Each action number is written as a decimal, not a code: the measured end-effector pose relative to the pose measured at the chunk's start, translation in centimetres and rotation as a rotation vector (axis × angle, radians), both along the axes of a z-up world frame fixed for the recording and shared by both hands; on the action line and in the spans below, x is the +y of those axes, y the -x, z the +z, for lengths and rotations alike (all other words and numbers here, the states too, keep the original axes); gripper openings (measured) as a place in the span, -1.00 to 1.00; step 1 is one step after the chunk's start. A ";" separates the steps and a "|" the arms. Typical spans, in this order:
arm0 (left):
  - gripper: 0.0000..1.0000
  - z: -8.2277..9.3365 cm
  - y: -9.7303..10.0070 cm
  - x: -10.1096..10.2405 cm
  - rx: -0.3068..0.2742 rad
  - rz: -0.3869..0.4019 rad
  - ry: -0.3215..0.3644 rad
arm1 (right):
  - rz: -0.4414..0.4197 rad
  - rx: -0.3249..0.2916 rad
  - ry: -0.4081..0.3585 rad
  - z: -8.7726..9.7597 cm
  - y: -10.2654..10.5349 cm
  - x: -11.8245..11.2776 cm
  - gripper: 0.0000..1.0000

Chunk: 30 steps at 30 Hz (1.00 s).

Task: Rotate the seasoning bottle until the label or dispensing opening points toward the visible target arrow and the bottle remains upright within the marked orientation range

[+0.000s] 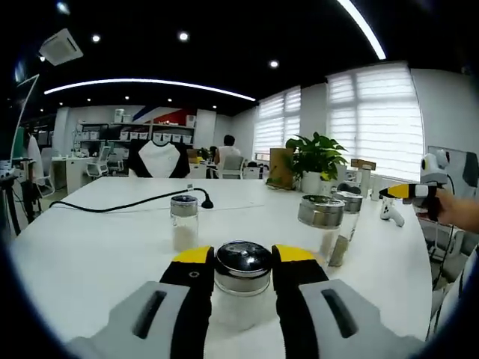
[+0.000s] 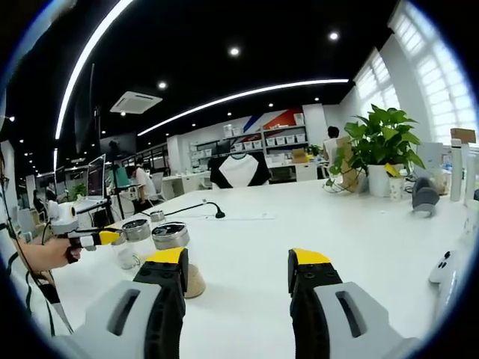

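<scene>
A glass seasoning bottle (image 1: 242, 278) with a shiny chrome lid stands upright on the white table (image 1: 97, 247), close in front of the camera. My left gripper (image 1: 243, 254) is shut on it, its yellow-tipped jaws pressing either side of the lid. My right gripper (image 2: 238, 256) is open over the table with nothing between its fingers. It appears far right in the left gripper view as the right gripper (image 1: 408, 191), held by a hand. The left gripper (image 2: 101, 238) appears at the left of the right gripper view. No arrow mark is visible.
Three more bottles stand near: one small bottle (image 1: 184, 221) behind, two lidded jars (image 1: 322, 221) to the right. A black cable (image 1: 127, 203) crosses the far table. A potted plant (image 1: 317, 158) and a white device (image 2: 449, 265) stand at the table edge.
</scene>
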State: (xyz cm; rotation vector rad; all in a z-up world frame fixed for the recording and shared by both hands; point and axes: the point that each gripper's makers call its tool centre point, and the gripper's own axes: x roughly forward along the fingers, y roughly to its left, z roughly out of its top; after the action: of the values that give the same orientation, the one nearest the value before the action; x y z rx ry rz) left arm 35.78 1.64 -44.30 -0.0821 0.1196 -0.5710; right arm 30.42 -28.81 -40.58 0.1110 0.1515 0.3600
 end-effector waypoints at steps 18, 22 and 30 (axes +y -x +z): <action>-0.25 1.1 0.4 -0.2 -0.015 -0.323 -0.064 | 0.022 0.004 -0.005 0.2 -0.2 0.7 0.08; -0.12 0.7 0.0 -0.6 0.007 -0.392 -0.098 | 0.026 0.003 0.000 0.4 -0.1 0.9 0.08; -0.21 0.3 0.4 -2.1 0.007 -0.491 -0.101 | 0.034 0.009 0.014 0.4 -0.1 1.2 0.08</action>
State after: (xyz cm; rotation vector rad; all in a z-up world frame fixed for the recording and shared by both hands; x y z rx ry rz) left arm 35.42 -0.42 -44.00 0.0459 0.1768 -1.0529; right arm 30.50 -27.58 -40.19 0.0960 0.1649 0.3928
